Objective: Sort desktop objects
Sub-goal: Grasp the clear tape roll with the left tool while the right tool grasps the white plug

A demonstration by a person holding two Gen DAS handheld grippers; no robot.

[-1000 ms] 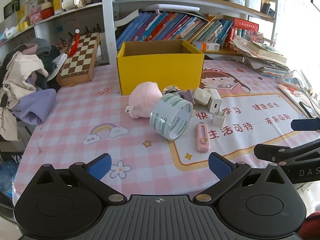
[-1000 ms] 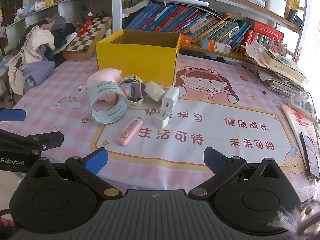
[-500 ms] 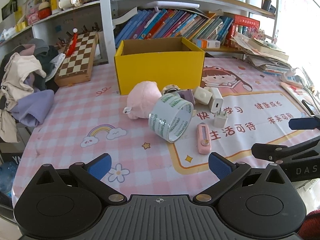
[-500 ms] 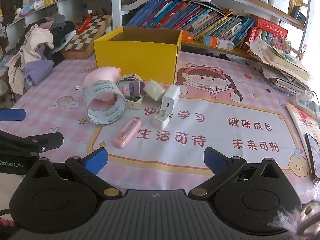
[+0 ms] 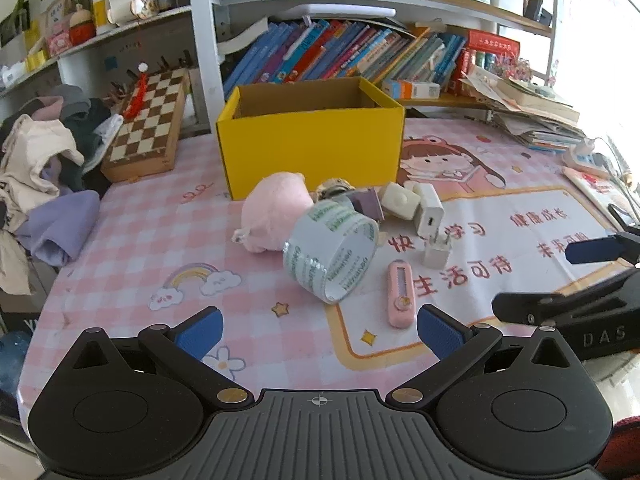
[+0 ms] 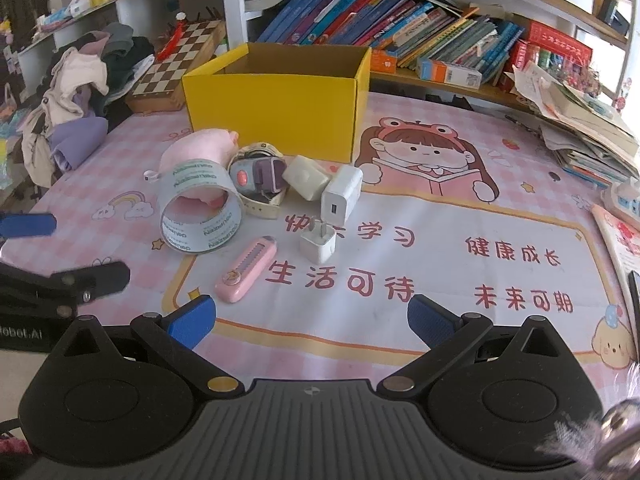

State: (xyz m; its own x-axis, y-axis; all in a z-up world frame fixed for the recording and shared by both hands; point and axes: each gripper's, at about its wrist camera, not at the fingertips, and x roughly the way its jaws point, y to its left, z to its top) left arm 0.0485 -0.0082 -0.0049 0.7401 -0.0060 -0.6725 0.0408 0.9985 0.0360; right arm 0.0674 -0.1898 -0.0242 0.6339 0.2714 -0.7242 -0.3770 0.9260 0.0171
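An open yellow box (image 5: 310,148) (image 6: 276,110) stands at the back of the pink desk mat. In front of it lies a cluster: a pink plush toy (image 5: 278,210) (image 6: 196,148), a clear tape roll (image 5: 330,256) (image 6: 200,210) on its edge, a purple watch (image 6: 256,176), white chargers (image 6: 342,196) (image 5: 430,210), a small white plug (image 6: 318,242) (image 5: 437,250) and a pink utility knife (image 5: 400,294) (image 6: 246,270). My left gripper (image 5: 318,330) and right gripper (image 6: 308,318) both stand open and hold nothing, short of the cluster.
A chessboard (image 5: 150,122) leans at the back left beside a heap of clothes (image 5: 40,160). Books (image 6: 400,36) fill the shelf behind the box. Stacked papers (image 6: 584,128) and a power strip (image 5: 588,158) sit at the right edge.
Both grippers have moved slightly forward toward the cluster, so the objects look a little nearer. Nothing on the table has moved.
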